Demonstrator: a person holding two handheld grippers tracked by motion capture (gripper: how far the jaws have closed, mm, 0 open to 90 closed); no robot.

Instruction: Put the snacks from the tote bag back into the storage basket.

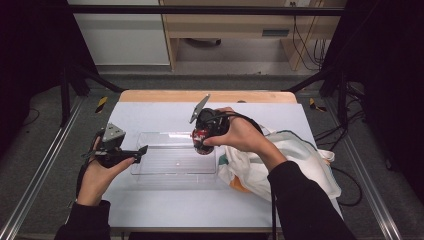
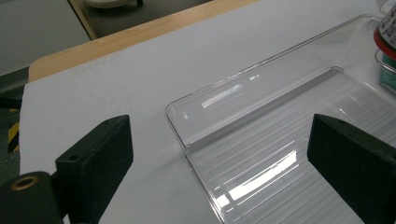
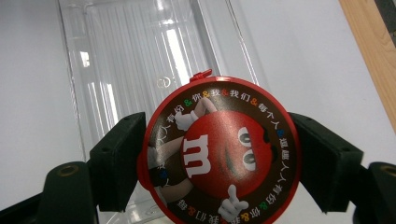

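Here, lower left of the high view, the left tool (image 1: 141,150) rests wide and empty beside the clear tray (image 1: 172,167). At centre, the right tool (image 1: 202,145) grips a red candy tin (image 3: 219,151) above the tray's right end; lowering and release likely follow.

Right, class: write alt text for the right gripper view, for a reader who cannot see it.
Two black jaws of the right gripper clamp a round red M&M's candy container, lid facing the camera, held above a clear plastic tray on a white table.
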